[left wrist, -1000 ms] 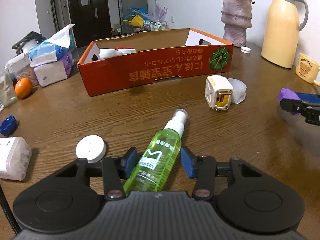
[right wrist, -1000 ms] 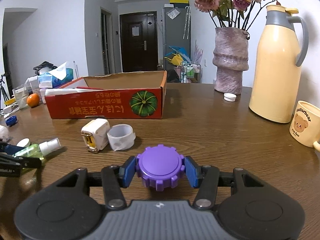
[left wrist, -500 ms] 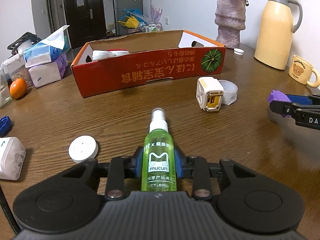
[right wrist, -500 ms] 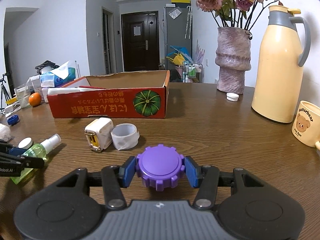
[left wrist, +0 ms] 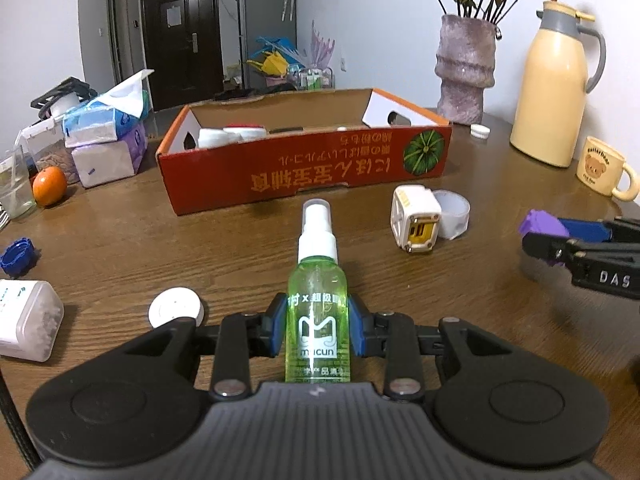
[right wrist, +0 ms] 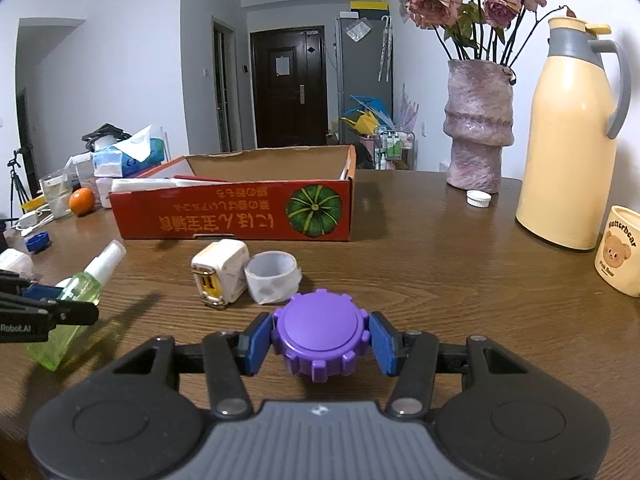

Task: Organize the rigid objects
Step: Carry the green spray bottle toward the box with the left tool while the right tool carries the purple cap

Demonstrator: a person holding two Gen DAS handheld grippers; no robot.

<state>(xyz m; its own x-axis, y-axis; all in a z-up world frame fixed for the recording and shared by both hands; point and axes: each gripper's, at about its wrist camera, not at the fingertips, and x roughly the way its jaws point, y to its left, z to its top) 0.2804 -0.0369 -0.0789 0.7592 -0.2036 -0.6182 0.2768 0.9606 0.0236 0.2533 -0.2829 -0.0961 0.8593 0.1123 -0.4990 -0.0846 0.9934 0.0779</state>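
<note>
left gripper (left wrist: 318, 330): clamped on one green spray bottle (left wrist: 318, 312), nozzle pointing ahead
right gripper (right wrist: 319, 338): pinching one purple notched cap (right wrist: 319, 334) between both pads
beyond the fingers: one red cardboard box (left wrist: 304, 168), one white charger (left wrist: 416, 218), one tape roll (left wrist: 454, 214)

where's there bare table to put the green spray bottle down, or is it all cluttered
Bare wood lies between the green spray bottle and the red box, and rightward between the white charger and the bear mug. The left edge is crowded: white disc, blue cap, tissue packs.
</note>
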